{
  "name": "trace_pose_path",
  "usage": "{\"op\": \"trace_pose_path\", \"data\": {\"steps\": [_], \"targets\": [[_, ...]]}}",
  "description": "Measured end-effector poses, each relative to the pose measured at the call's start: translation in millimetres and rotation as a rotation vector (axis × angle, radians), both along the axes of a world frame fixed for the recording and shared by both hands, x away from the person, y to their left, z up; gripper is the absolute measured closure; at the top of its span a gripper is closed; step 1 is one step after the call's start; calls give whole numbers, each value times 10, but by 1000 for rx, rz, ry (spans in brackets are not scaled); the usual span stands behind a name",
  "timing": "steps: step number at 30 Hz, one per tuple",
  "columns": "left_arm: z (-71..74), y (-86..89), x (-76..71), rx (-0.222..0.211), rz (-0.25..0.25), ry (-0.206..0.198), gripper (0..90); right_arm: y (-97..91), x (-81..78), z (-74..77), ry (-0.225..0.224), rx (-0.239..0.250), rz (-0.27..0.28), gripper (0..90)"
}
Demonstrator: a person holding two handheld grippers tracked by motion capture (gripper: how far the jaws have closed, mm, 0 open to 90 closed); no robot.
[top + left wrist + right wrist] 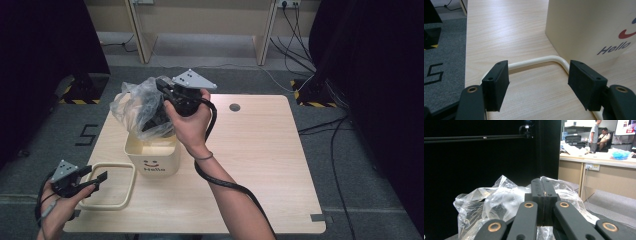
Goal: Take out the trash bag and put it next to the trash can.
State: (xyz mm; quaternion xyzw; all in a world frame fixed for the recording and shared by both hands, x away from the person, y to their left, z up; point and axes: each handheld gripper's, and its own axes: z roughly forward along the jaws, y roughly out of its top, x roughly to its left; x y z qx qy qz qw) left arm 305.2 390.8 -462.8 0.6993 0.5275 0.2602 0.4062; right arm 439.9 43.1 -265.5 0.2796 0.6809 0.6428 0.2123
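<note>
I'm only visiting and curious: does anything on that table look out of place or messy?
Nothing is spilled or broken. The clear plastic bag bunches up crumpled above the cream bin, pinched in the right gripper. The bin's cream rim frame lies loose on the table beside it, under the open left gripper.

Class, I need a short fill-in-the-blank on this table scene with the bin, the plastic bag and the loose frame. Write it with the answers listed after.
1. The right gripper holds the clear plastic bag above the cream ____.
2. The word printed on the bin is ____.
3. The jaws of the left gripper stand ____, over the cream frame.
4. The frame lies flat on the wooden ____.

Missing words: bin; Hello; open; table
</note>
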Motion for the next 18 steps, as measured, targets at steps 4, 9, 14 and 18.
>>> {"op": "trace_pose_path", "data": {"steps": [4,9,14,18], "targets": [[-1,-4,2,1,-1,1,324,1,-6,22,-5,4,2,900],[-4,-3,0,1,1,0,324,-3,-16,47,-11,11,2,900],[-2,-7,0,0,-1,0,324,-9,-19,77,-14,17,1,900],[-7,-6,0,3,-1,3,324,-16,-25,106,-21,20,0,900]]}}
